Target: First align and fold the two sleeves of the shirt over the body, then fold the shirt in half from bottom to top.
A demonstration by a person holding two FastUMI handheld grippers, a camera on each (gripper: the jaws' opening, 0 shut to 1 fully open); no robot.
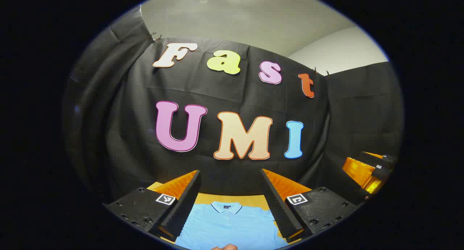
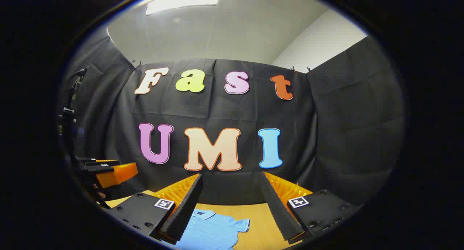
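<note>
A light blue polo shirt (image 1: 228, 226) lies flat on a wooden table (image 1: 235, 198), collar toward the booth wall. In the left gripper view my left gripper (image 1: 232, 203) hangs above the shirt, open, its fingers wide apart with the collar between them and nothing held. In the right gripper view my right gripper (image 2: 232, 206) is open too, above the table, with the shirt (image 2: 212, 230) and its short sleeve low between the fingers. The right gripper (image 1: 373, 172) also appears far right in the left gripper view, and the left gripper (image 2: 108, 172) far left in the right gripper view.
Black cloth walls close the booth behind and on both sides of the table (image 2: 259, 221). A stand with dark clamps (image 2: 70, 108) rises at the left edge of the right gripper view. A fingertip (image 1: 224, 247) shows at the bottom of the left gripper view.
</note>
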